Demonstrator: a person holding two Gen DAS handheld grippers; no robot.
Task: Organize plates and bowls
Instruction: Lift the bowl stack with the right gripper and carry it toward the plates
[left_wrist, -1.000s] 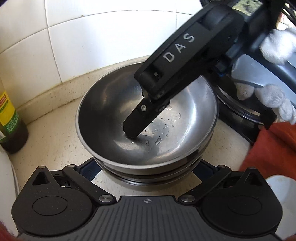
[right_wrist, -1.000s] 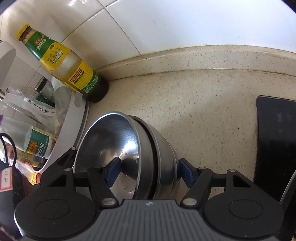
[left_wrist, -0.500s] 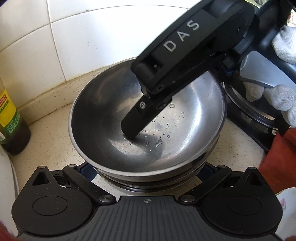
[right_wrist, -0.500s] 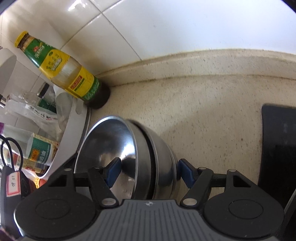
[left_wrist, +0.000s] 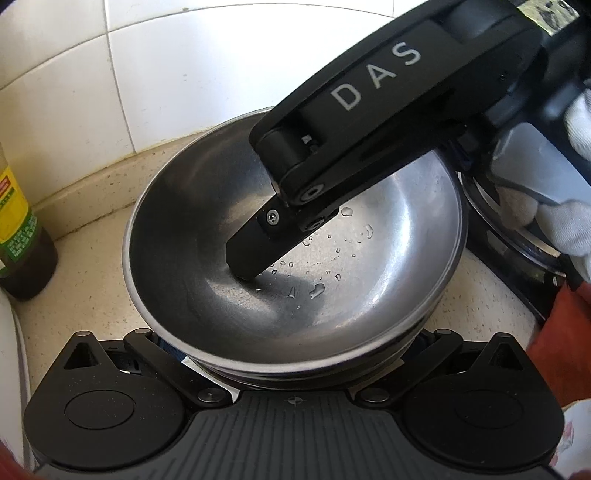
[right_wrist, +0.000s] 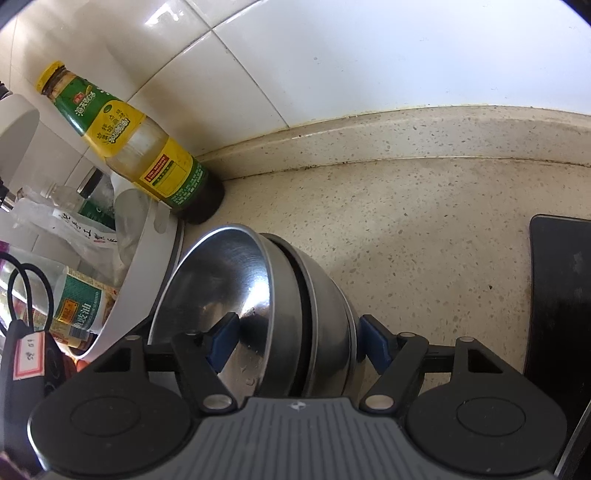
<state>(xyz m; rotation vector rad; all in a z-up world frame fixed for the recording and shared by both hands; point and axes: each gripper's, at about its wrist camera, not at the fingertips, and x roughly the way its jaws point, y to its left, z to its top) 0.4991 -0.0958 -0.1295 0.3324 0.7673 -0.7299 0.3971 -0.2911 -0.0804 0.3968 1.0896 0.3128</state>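
Note:
A stack of nested steel bowls (left_wrist: 295, 266) fills the left wrist view, wet inside. It also shows in the right wrist view (right_wrist: 280, 295), held tilted above the counter. My right gripper (right_wrist: 295, 338) is shut on the stack's rim, one blue pad (right_wrist: 221, 341) inside the top bowl and one (right_wrist: 375, 341) outside. In the left wrist view the right gripper's inner finger (left_wrist: 258, 240) reaches into the bowl. My left gripper (left_wrist: 295, 354) sits close under the stack's near edge, its jaws spread wide on either side; its fingertips are hidden by the bowls.
A yellow-labelled sauce bottle (right_wrist: 133, 140) stands at the tiled wall. A white basin (right_wrist: 147, 258) with bottles and bags is at the left. A black stove (right_wrist: 561, 295) borders the speckled counter (right_wrist: 424, 229) on the right. A red cloth (left_wrist: 565, 332) lies at the right.
The bowl stack has risen off the counter and come closer to the left camera, tilting with the right gripper. The left gripper has stayed under its near edge.

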